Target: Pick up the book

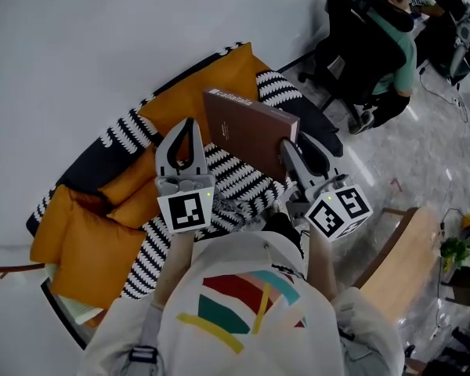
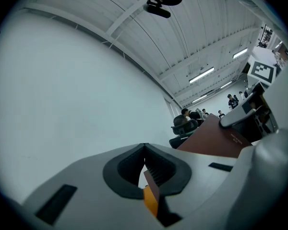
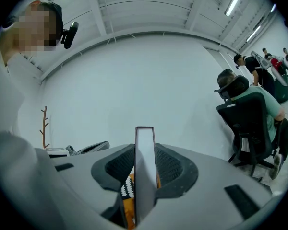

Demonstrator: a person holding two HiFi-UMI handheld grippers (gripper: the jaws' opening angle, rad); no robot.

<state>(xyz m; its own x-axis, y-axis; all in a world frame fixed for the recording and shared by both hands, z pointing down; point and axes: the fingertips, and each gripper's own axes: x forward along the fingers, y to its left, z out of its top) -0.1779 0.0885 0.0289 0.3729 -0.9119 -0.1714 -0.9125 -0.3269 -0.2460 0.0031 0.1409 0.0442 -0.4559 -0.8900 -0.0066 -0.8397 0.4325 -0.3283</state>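
Book position: the brown hardcover book is held on edge above the sofa, cover facing up and toward the wall. It appears clear of the striped blanket beneath it, though the head view does not confirm a gap at the lower edge.

Right gripper: clenched on the book. The right gripper view shows the pale page block standing between the two ribbed pads, with both pads pressed against the covers. The grip sits at one end of the book rather than at its middle, so most of the weight hangs beyond the jaws. A firm clamp and a level gripper are probably needed to keep the book from pivoting downward.

Left gripper: jaws closed tip to tip, nothing grasped. It hovers just beside the book's near edge without touching it. The left gripper view shows the book off to the right, outside the jaws. This position suits a support role if the book starts to sag.

Task status, as judged: the pick-up is essentially achieved. The main risk is slip or rotation in the one-ended grip.

Background: a person sits in an office chair, well apart from the work area.
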